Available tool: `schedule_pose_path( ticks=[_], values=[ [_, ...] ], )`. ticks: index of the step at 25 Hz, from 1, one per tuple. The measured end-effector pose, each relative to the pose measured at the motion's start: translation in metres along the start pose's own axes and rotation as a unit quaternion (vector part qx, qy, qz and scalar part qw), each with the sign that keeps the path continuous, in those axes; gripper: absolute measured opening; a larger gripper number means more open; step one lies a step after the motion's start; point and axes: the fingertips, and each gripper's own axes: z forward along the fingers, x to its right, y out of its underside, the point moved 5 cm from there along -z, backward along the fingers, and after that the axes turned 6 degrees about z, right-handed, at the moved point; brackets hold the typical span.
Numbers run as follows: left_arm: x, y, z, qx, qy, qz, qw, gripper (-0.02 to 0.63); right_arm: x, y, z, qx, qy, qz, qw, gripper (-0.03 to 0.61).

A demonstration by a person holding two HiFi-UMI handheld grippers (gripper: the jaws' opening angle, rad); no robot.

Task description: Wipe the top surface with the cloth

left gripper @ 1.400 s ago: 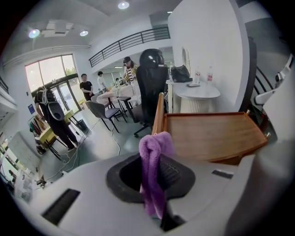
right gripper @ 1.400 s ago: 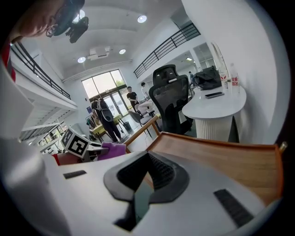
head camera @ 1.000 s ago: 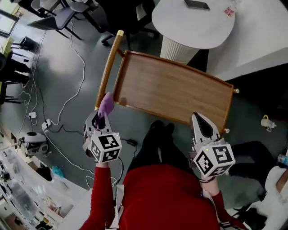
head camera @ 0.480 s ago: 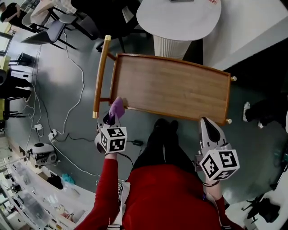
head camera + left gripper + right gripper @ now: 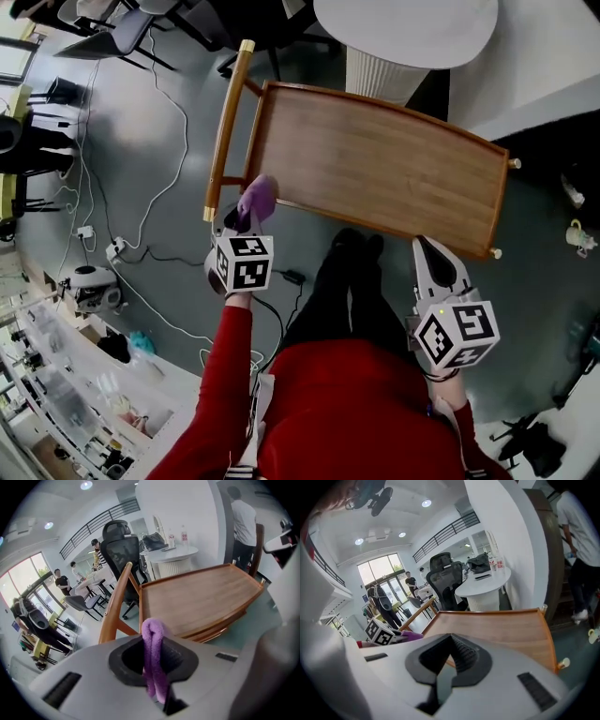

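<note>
A wooden cart's top tray (image 5: pixel 375 169) lies below me, its handle (image 5: pixel 228 127) at the left. My left gripper (image 5: pixel 246 214) is shut on a purple cloth (image 5: pixel 257 198), which hangs at the tray's near left corner; in the left gripper view the cloth (image 5: pixel 153 654) stands folded between the jaws, with the tray (image 5: pixel 206 592) just beyond. My right gripper (image 5: pixel 429 258) is shut with nothing in it, near the tray's near right corner. The right gripper view shows the tray (image 5: pixel 497 630) ahead and the left gripper's marker cube (image 5: pixel 377 632) at the left.
A round white table (image 5: pixel 403 23) stands beyond the cart. Cables (image 5: pixel 169 178) trail across the grey floor at the left. Office chairs (image 5: pixel 103 28) are at the far left. A person (image 5: pixel 241 522) stands past the cart's right end. My legs (image 5: pixel 337 281) are against the cart's near side.
My left gripper has carried the cloth up and right, from beside the handle to the tray's near left corner. The right gripper has kept its place by the right corner.
</note>
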Motion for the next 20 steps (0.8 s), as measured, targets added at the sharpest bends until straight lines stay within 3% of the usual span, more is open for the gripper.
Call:
schedule_pose_path(
  ticks=[5, 8, 11, 14, 17, 20],
  values=[
    [0.008, 0.005, 0.012, -0.012, 0.032, 0.001, 0.9994, 0.048, 0.001, 0.01, 0.0, -0.011, 0.008, 0.015, 1.0, 0.003],
    [0.039, -0.002, 0.018, -0.006, 0.097, 0.001, 0.9953, 0.048, 0.01, 0.02, -0.004, -0.008, 0.031, 0.035, 0.999, 0.003],
    [0.089, -0.014, 0.019, 0.006, 0.181, 0.009, 0.9835, 0.048, 0.019, 0.032, -0.016, 0.002, 0.061, 0.059, 0.996, 0.003],
    [0.152, -0.034, 0.015, 0.026, 0.27, 0.042, 0.9617, 0.048, 0.027, 0.045, -0.033, 0.021, 0.095, 0.087, 0.991, 0.003],
    [0.229, -0.071, 0.0, 0.045, 0.364, 0.095, 0.9252, 0.048, 0.036, 0.053, -0.062, 0.047, 0.149, 0.119, 0.981, 0.003],
    [0.3, -0.106, -0.015, 0.061, 0.431, 0.13, 0.891, 0.048, 0.052, 0.058, -0.086, 0.069, 0.191, 0.147, 0.968, 0.003]
  ],
)
